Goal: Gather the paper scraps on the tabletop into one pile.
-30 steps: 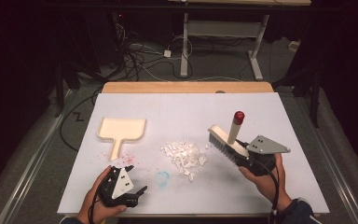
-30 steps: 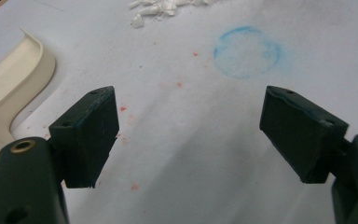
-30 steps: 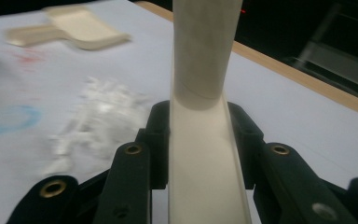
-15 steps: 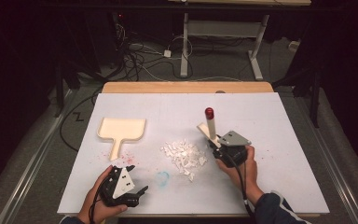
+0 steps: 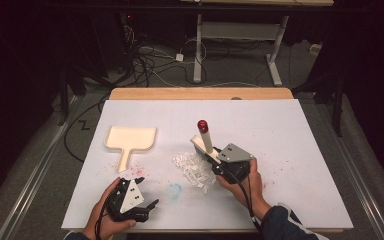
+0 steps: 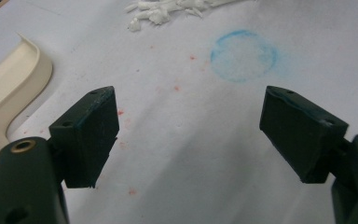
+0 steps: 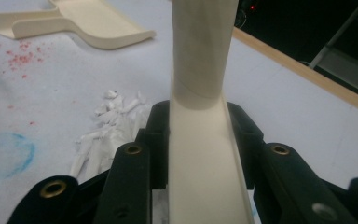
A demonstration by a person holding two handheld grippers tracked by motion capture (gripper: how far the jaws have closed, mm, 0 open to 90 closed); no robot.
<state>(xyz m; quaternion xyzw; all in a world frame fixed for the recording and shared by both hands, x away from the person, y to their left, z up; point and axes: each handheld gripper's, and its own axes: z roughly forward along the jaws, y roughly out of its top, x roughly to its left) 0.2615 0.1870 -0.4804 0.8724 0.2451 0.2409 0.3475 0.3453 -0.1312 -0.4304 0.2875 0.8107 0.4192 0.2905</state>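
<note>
Right hand-held gripper (image 5: 219, 167) has its jaws pinched on the back of a cream brush (image 5: 203, 146), the pads pressing its flat sides as seen in the right gripper view (image 7: 200, 154); the red-tipped handle points up and away from the person, which puts the bristle edge low against the surface (image 5: 290, 130), judged the right attitude for sweeping. The brush sits at the right flank of the pile of white scraps (image 5: 192, 167), touching or just beside it (contact of bristles with scraps cannot be told, the head hides it). The grip is near the head rather than out on the handle, probably for firmer control of the bristle line. The cream dustpan (image 5: 130, 140) lies flat on the far left side of the pile, handle toward the person and open mouth away, well apart from the scraps; it is not yet positioned to receive them. Left hand-held gripper (image 5: 145, 207) rests low at the near edge with its jaws spread wide and nothing between them (image 6: 186, 135), looking toward the dustpan rim (image 6: 9, 88) and a blue ring stain (image 6: 243, 56). Judgement: left is free to take the dustpan handle, right is set to push scraps leftward. Red speckles (image 5: 137, 171) mark the surface near the dustpan handle.
</note>
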